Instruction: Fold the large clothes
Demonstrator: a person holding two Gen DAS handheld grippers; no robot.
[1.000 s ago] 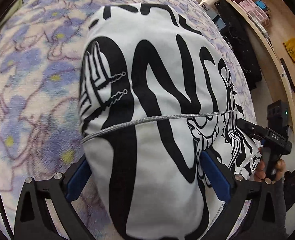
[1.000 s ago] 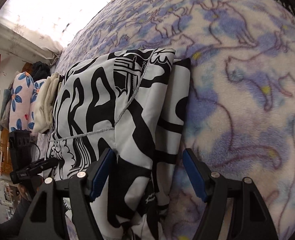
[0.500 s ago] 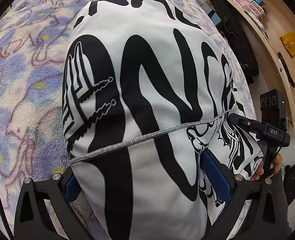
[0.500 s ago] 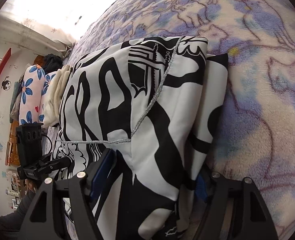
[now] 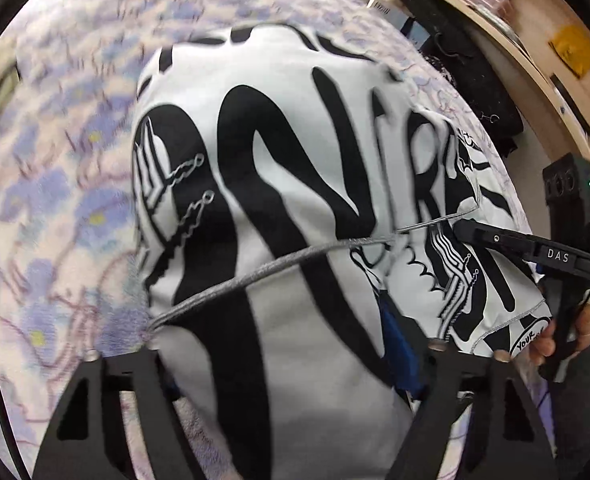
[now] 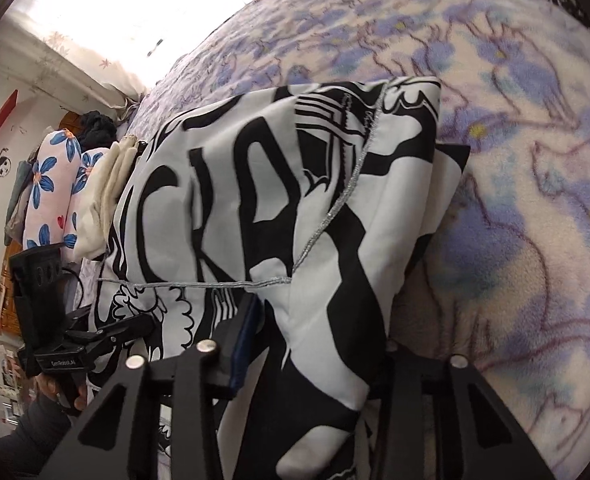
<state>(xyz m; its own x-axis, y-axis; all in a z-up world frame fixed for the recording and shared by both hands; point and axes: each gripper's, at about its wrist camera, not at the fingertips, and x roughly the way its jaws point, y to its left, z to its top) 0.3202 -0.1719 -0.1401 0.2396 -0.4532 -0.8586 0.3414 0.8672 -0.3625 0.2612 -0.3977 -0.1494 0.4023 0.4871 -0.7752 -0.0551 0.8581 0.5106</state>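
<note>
A large white garment with bold black lettering and a grey stitched seam (image 5: 279,184) lies folded on a purple-and-cream fleece bed cover (image 5: 55,208). My left gripper (image 5: 279,356) has its jaws around the near edge of the garment, which bulges between them. My right gripper (image 6: 315,344) holds the garment's (image 6: 255,200) near fold the same way, the cloth bunched between its jaws. Each gripper shows in the other's view: the right one (image 5: 467,232) on the garment's right edge, the left one (image 6: 135,326) at the far left edge.
The fleece cover (image 6: 535,160) stretches to the right. Flowered pillows (image 6: 51,192) and cream folded cloth (image 6: 107,192) lie at the bed's far end. A wooden shelf unit (image 5: 535,40) with black items stands beside the bed.
Both grippers have pushed forward into the garment and their jaws have narrowed on its near edge. The cloth has bunched and lifted between the fingers.
</note>
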